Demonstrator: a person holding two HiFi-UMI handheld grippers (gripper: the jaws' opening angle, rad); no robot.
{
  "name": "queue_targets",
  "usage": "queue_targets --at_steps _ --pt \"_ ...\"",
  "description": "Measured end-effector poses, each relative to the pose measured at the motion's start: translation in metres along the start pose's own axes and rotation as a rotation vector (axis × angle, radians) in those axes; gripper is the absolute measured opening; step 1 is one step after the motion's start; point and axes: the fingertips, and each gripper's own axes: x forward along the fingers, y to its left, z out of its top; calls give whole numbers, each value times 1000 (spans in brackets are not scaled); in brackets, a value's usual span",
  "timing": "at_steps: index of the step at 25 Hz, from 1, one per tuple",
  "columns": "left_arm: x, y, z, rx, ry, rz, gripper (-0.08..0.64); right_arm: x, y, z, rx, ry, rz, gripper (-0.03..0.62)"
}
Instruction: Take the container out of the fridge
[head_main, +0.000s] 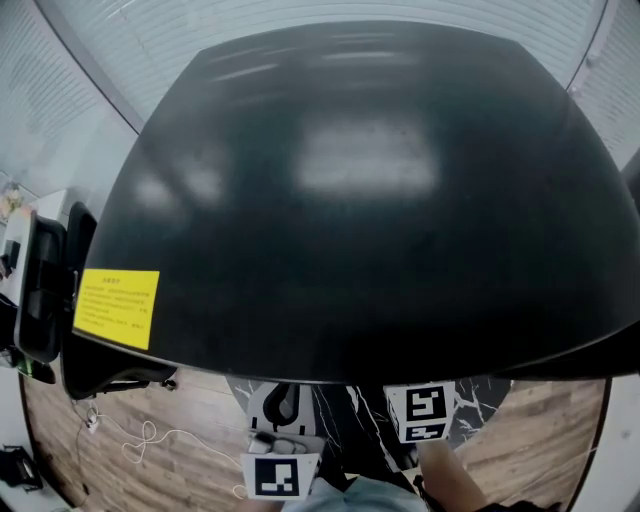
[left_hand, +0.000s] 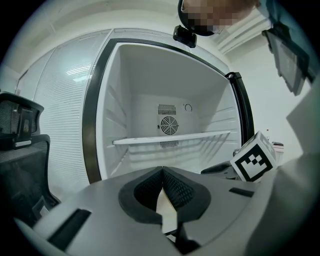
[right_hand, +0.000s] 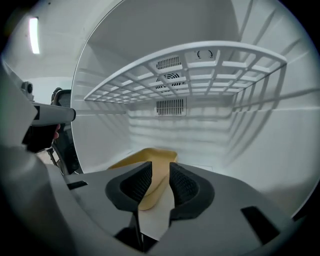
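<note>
Right claw (right_hand: 160, 164) inside the fridge (right_hand: 270, 130), jaws wide at the container (right_hand: 156, 153); left claw (left_hand: 162, 170) closed and empty, outside the fridge.

The yellow, shallow container lies on the fridge floor under the wire shelf (right_hand: 200, 65). Its long axis appears to run front to back, with the near end between the right claw's pads and the far end pointing at the rear wall. The pads stand apart and do not press on it. Only the right gripper view shows the container. The left gripper view shows the open compartment above, with its shelf and rear fan grille (left_hand: 169, 125), the right claw's marker cube (left_hand: 254, 162) and a chair (left_hand: 20, 150). The head view is filled by a dark glossy panel (head_main: 370, 200) with a yellow label (head_main: 116, 308), and shows neither the container nor the fridge interior.
</note>
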Motion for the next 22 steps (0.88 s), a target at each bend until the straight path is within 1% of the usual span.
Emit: queue_targets --at_steps 3,6,10,15,19,22 --pt "2 -1 -1 -20 -2 1 14 3 -3 -4 12 -12 -9 124" --pt "3 0 -5 -7 10 -4 14 7 -3 -3 23 -15 -5 124" --pt "2 3 -7 -3 24 -1 14 12 -3 -6 41 -1 -2 126" --pt "0 7 -8 -18 31 10 14 17 -3 -7 58 14 -5 129" --pt "-1 9 -9 0 34 7 14 20 -4 -10 68 41 -11 132" --pt "-1 10 -7 -17 24 10 14 22 -5 -13 77 59 -12 130"
